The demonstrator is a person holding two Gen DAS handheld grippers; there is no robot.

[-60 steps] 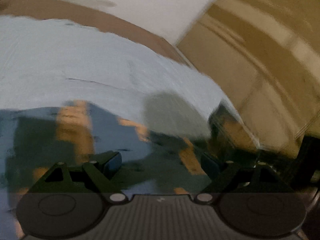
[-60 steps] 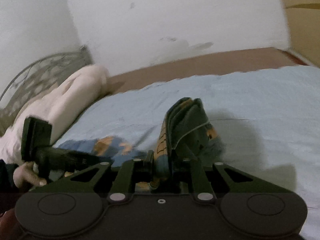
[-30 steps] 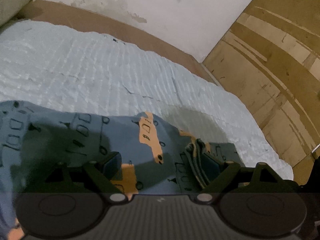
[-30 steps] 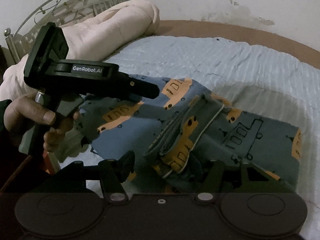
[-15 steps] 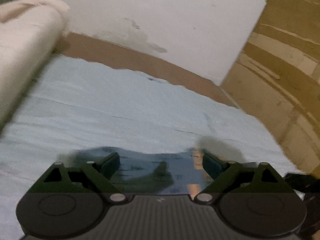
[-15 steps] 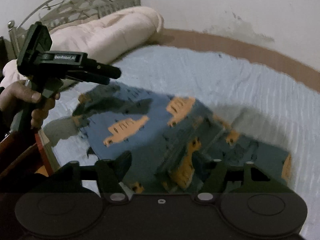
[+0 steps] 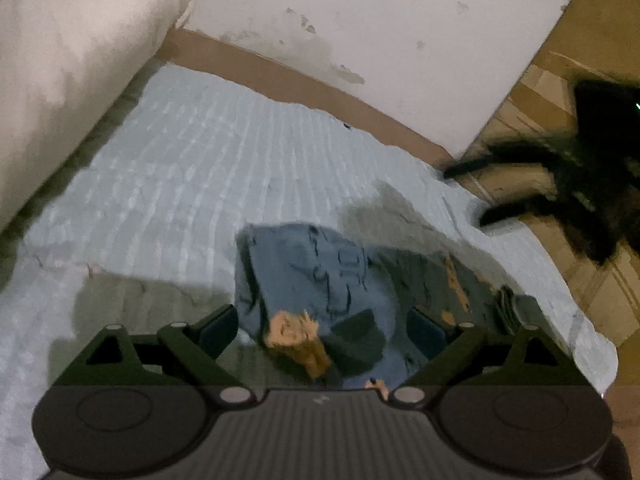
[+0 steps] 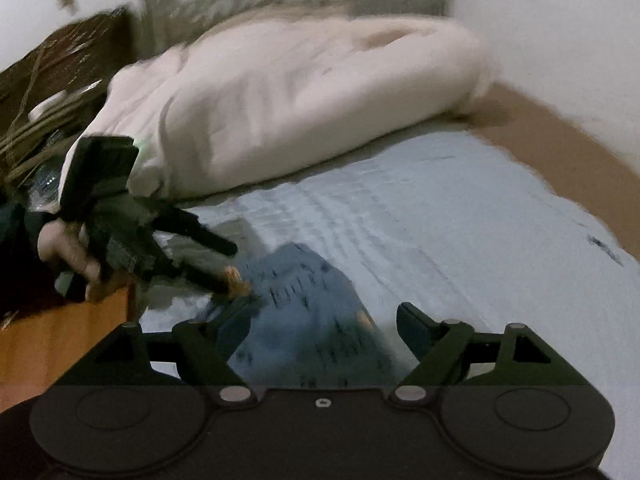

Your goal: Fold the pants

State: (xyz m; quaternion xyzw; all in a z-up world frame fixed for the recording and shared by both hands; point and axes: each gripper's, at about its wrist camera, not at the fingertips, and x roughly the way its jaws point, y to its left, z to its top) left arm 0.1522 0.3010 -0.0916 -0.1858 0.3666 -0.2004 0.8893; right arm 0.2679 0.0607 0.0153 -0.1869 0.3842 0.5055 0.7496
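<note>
1. The pants [image 7: 320, 276], blue with orange printed shapes, lie folded into a small bundle on the pale blue sheet [image 7: 192, 184] of the bed.
2. The left gripper [image 7: 322, 330] is just above the near end of the pants. Its fingers [image 7: 218, 326] are spread and no cloth is pinched between them.
3. The right gripper [image 8: 324, 324] is also above the pants. Its fingers [image 8: 416, 332] are spreading wider at this moment, and the cloth below them is not gripped.
4. In the right wrist view a hand [image 8: 68, 252] holds the left gripper at the side of the pants near the bed's edge.
5. A cream duvet [image 8: 288, 96] lies rolled beyond the pants, at the head of the bed.
6. A white wall [image 7: 380, 24] stands behind the bed.
</note>
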